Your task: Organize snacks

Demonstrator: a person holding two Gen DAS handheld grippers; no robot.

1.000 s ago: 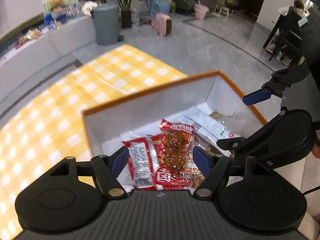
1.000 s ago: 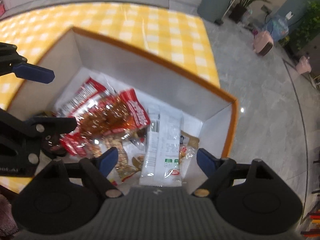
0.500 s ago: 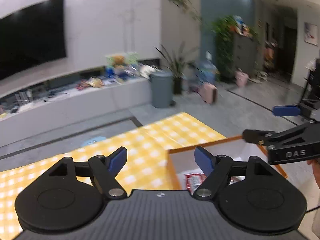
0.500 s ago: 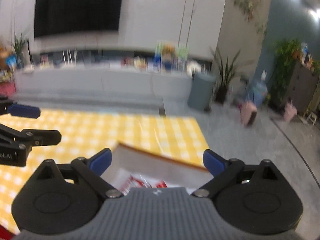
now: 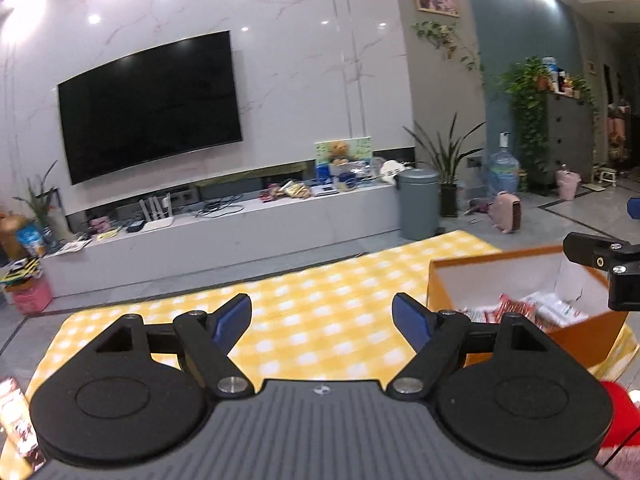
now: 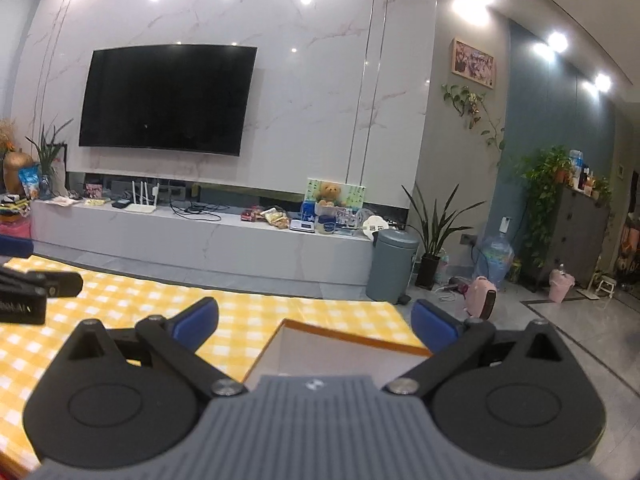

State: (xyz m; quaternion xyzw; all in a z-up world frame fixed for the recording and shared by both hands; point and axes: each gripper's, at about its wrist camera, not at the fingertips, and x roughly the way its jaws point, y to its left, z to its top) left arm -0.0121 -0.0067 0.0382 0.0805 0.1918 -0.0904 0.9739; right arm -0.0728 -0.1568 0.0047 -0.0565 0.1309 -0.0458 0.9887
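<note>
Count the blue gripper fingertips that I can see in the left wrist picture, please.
3. Two belong to the left gripper, low in the middle: one fingertip left, one right. A third blue tip, the right gripper's, shows at the right edge. Its partner is out of frame.

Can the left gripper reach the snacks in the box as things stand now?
Probably yes. The left gripper is open and empty, the box has no lid, and the snacks lie exposed. The right gripper hangs over the box and may crowd it.
</note>
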